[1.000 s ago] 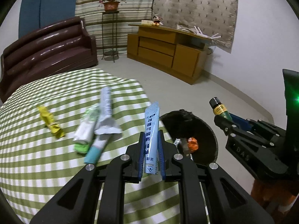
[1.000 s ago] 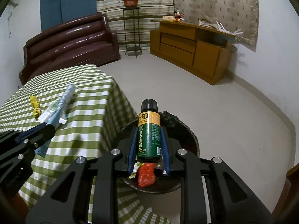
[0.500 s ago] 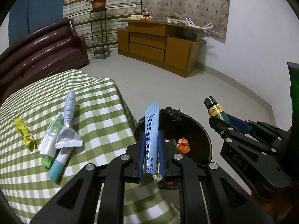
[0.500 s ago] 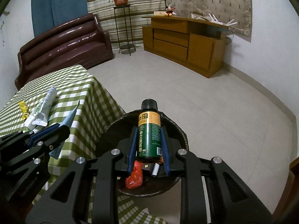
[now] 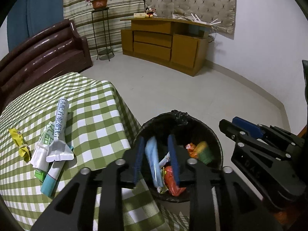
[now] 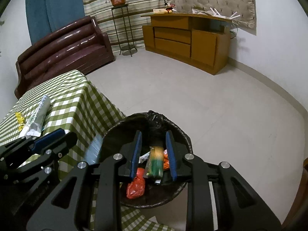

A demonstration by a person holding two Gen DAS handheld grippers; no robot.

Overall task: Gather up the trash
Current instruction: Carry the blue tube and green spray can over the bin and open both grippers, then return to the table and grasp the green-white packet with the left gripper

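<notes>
Though blurred mid-air — blue sachet (image 5: 153, 159), green bottle (image 6: 156, 162), labels unreadable.

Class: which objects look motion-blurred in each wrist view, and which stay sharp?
Left wrist view: the blue sachet between the open left tongs is smeared; the tubes on the table are crisp. Right wrist view: the green bottle is streaked.

Left gripper (image 5: 156, 159): jaws spread, nothing clamped, angled forward and downward. Right gripper (image 6: 153, 155): jaws spread, nothing clamped, positioned just beside the left.
</notes>
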